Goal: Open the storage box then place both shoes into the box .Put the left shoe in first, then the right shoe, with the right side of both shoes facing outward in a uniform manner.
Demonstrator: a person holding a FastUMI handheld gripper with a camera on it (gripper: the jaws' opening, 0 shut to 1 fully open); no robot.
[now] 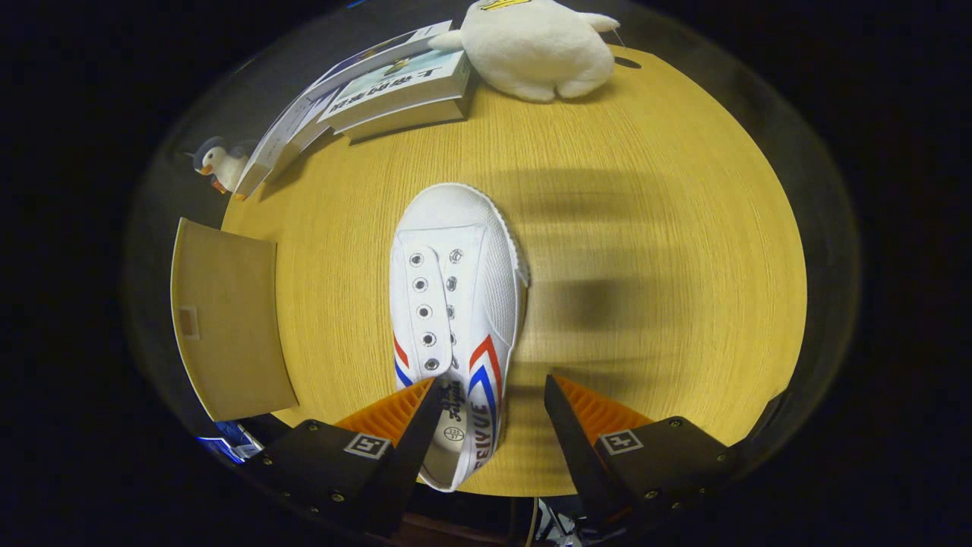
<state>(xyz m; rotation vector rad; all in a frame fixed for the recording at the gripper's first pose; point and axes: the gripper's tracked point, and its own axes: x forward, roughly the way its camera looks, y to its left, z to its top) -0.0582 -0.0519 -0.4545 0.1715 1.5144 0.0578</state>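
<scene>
Gripper view showed the gripper (486, 395) spread wide above the white canvas shoe (456, 304) lying on the table (645, 228); light and soft-sided, it probably grips best at the heel collar.

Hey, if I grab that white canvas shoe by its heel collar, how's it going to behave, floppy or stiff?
Probably floppy at the collar: the white canvas shoe has thin cloth uppers and empty eyelets, so they may fold. The rubber sole rim should keep the bottom firmer. It likely feels light and won't roll, lying flat on the table. The gripper is open, jaws straddling the heel.
</scene>
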